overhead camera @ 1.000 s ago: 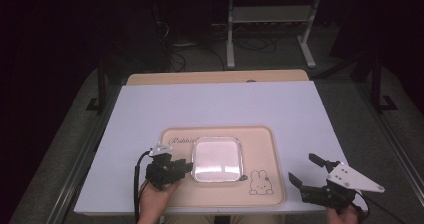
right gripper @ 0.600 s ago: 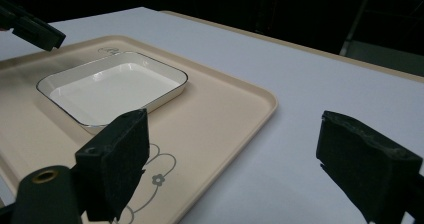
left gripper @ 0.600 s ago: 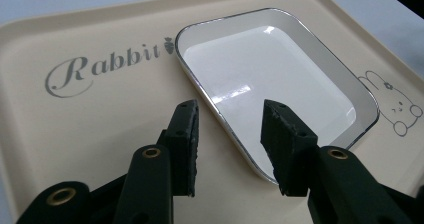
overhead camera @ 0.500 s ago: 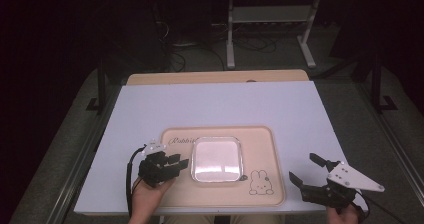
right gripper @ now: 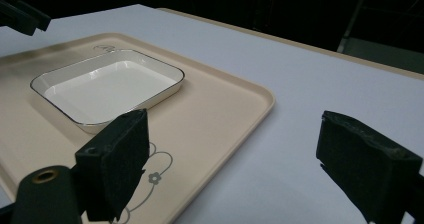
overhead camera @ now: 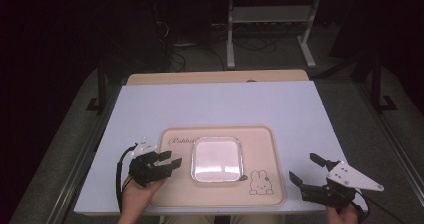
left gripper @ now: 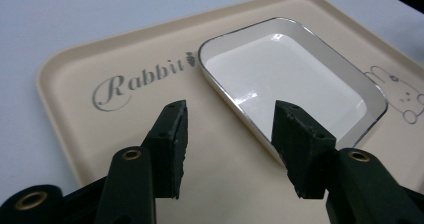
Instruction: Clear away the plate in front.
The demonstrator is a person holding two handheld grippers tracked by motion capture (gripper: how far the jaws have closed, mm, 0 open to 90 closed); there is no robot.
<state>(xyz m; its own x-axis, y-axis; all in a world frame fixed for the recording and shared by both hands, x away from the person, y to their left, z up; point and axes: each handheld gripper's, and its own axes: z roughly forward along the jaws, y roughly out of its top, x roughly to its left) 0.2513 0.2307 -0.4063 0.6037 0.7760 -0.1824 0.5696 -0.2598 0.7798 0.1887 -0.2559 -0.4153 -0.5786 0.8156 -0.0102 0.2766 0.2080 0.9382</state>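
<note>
On the beige tray [overhead camera: 260, 139], just left of its middle, sits the white square dish [overhead camera: 218, 159], flat on its base and upright, w/ a thin dark line round the rim. We take the tray as our landmark.

Our left gripper [overhead camera: 165, 162] hangs over the tray's left edge, tips aimed at the dish's near-left side but not touching it. Its jaws have just been opening and now stand spread, nothing between them (in the left gripper view the dish rim shows past the gap, and one jaw overlaps it in the picture only). Our right gripper [overhead camera: 308, 170] waits off the tray's right edge, over the pale table top [overhead camera: 220, 104], well apart from the dish; jaws wide apart, empty.

Handling, as we judge it: the dish looks like glazed ceramic or enamel, so stiff, prob. a bit heavy for its size, glossy and slippery, and it would chip if knocked or dropped. Walls are low and slope outward, so a pinch across the whole dish isn't on. Best hold, we think, is on the rim: one pad inside the wall, one outside, near the middle of a straight side rather than a rounded corner, where the pads would slide off. Squeeze firmly, lift level, since a one-sided grip will want to tip it. The tray itself looks smooth, so the dish may skate if nudged sideways.
</note>
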